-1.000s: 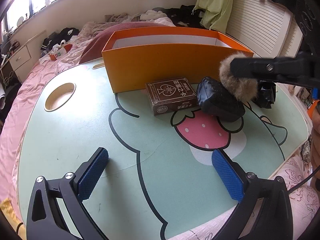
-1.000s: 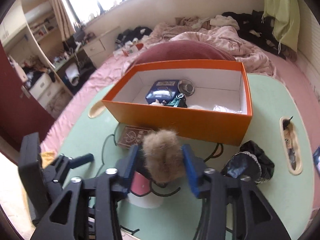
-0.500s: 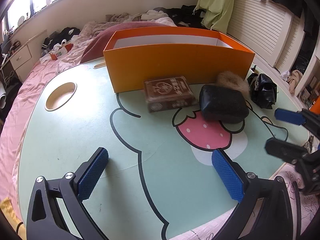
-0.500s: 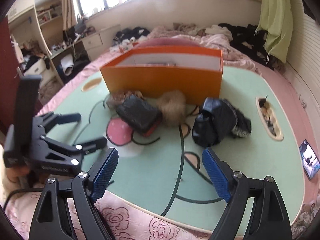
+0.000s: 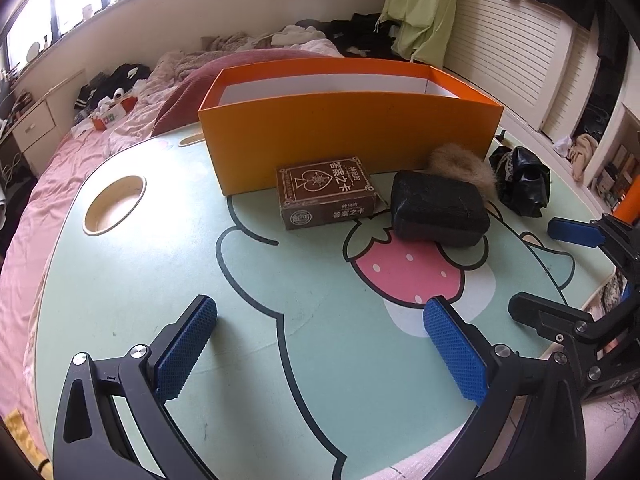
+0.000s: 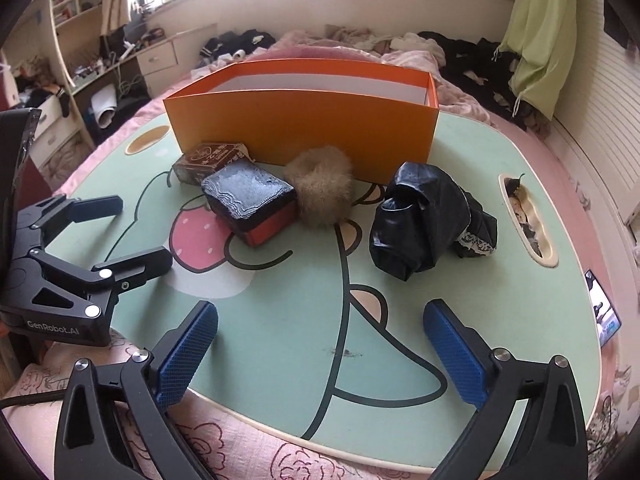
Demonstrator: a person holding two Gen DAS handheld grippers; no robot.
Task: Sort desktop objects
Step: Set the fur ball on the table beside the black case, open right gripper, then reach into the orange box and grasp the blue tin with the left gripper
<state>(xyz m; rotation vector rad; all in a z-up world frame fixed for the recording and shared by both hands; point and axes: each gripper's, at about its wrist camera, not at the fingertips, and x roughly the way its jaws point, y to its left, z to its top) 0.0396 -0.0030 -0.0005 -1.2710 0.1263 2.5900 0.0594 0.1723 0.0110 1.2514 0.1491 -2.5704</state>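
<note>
The right gripper (image 6: 320, 344), jaws just spread empty, faces the fur ball (image 6: 320, 190), seemingly touching the orange box (image 6: 304, 128).

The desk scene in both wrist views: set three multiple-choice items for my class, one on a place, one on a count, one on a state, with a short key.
1. Where does the furry brown pompom lie?
A. inside the orange box
B. on the table in front of the orange box, beside the black case
C. between the right gripper's fingers

2. How many loose items lie on the table outside the box?
A. two
B. four
C. six

3. How does the right gripper stand?
A. open and empty
B. shut on the pompom
C. shut on the card box

Key: 1 B, the pompom touches the case, just before the box wall. 2 B, card box, case, pompom and black bag. 3 A, its jaws have just been opening, with only bare table between them.
</note>
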